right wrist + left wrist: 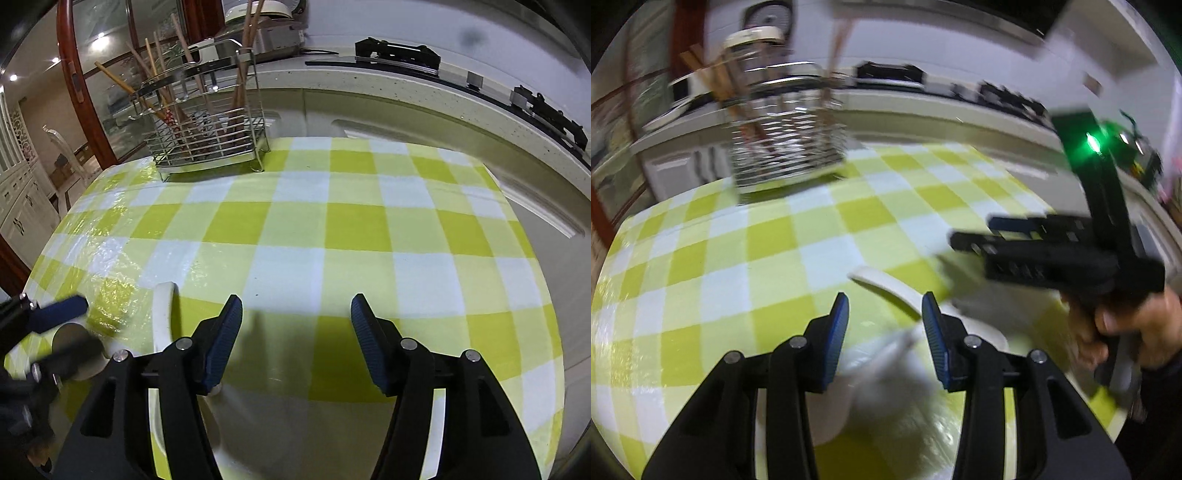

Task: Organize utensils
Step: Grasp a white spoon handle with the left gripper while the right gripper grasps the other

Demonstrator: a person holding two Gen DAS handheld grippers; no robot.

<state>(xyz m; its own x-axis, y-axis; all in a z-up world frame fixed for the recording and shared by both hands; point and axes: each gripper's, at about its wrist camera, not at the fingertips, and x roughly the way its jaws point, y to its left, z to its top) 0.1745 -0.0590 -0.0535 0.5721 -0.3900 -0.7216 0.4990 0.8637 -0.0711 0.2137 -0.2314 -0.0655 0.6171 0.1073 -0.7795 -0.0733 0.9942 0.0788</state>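
both grippers, left gripper [885, 332] and right gripper [296, 339], gape empty over a plate [164, 314] (spoon, perhaps, blurred).

Counter cloth [354, 229]: check pattern of lime green, pale green and white squares. Utensil rack [210, 144]: silver wire, holding brown wooden chopsticks [184, 40]. Spoon [164, 314]: white. Left gripper [884, 332] and right gripper [295, 339]: black bodies with ribbed blue pads [223, 339]. Door frame [75, 81]: reddish brown.

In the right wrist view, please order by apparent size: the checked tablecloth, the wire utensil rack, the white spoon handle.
1. Checked tablecloth
2. Wire utensil rack
3. White spoon handle, though it lies nearer the camera.
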